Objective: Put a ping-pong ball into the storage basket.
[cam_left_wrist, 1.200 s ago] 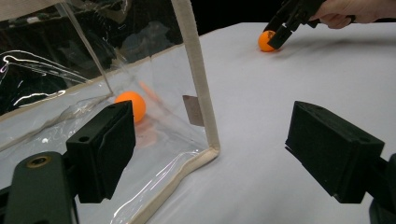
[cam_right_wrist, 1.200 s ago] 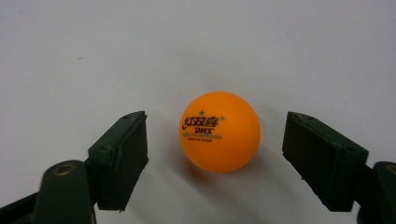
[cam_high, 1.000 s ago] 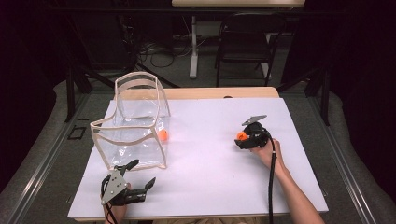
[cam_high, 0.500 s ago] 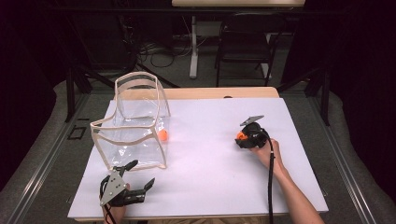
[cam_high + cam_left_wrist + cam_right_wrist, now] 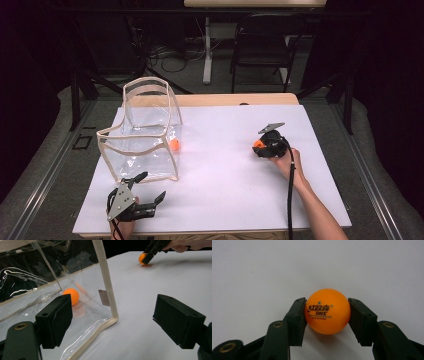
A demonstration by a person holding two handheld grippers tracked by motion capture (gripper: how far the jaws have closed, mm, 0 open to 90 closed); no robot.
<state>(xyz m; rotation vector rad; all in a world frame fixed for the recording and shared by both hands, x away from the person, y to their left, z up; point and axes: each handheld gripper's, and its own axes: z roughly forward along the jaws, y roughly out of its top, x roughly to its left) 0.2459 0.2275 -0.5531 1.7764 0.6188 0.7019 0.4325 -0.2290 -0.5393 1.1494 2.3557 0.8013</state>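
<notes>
I have the ball (image 5: 327, 314) pinched between the right gripper (image 5: 327, 315) pads, one pad on each side of it, the jaws having just closed in on it; it sits on the table (image 5: 225, 175), with its shadow right under it, so I judge it gripped but not yet lifted. In the high view the ball (image 5: 258, 144) lies in the right half of the table, about midway between the far and near edges, with my right gripper (image 5: 260, 148) over it and the hand behind. Farther out, toward the left edge, stands the clear bag (image 5: 142, 135), open at the top with a cream trim, and a second ball (image 5: 174, 144) already rests inside it against its right wall; the left gripper view shows that second ball (image 5: 71, 295) through the clear wall. My left gripper (image 5: 150, 190) rests at the near left corner of the table, just in front of the bag, jaws wide and holding nothing, its pads apart from the bag's corner seam. As I read it, one ball is bagged and this one is only just taken: I have yet to lift it, carry it leftward across the table over the bag's rim and let go, perhaps steadying the bag with the left gripper.
</notes>
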